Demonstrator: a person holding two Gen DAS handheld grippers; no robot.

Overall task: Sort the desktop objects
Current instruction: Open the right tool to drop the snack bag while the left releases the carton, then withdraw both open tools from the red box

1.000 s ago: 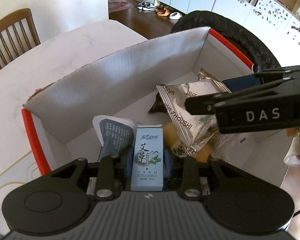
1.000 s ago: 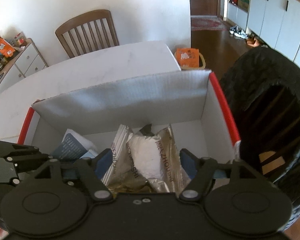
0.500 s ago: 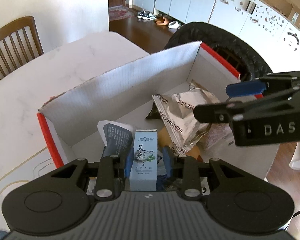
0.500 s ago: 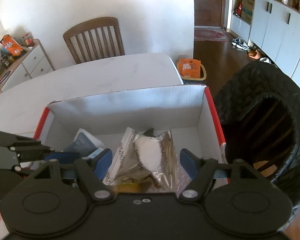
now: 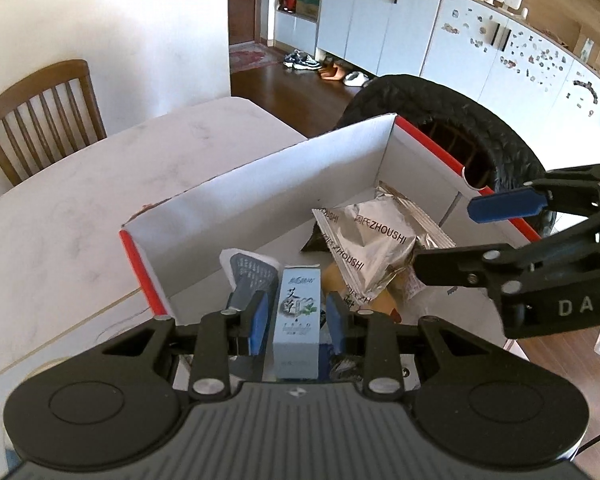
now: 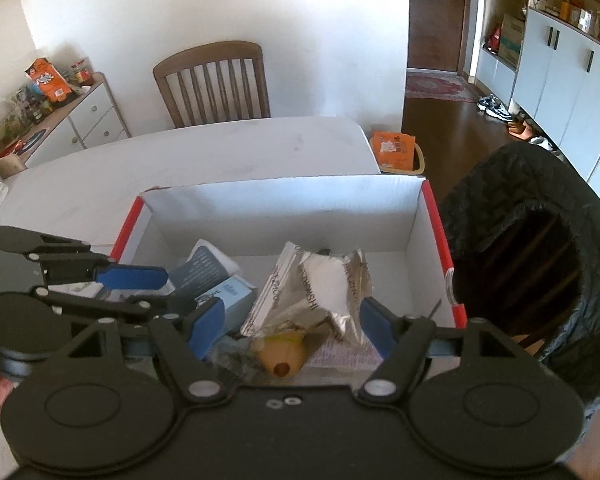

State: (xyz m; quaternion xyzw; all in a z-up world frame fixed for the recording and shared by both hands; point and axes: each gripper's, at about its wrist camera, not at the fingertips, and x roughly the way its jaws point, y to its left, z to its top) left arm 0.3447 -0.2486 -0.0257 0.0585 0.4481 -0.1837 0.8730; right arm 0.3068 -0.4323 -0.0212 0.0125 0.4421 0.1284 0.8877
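Cardboard box (image 5: 284, 184) with red edges fills mid-frame in both views, collecting the sorted items; silver snack packets (image 5: 374, 240) lie inside. Low centre, the left gripper (image 5: 296, 316) has released the pale blue carton (image 5: 298, 312), pads just clear. Right gripper (image 6: 292, 316) gapes empty above, likely done dropping.

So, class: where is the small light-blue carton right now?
In the left wrist view the light-blue carton stands between the open left tongs, inside the white box, left of the silver snack packet.
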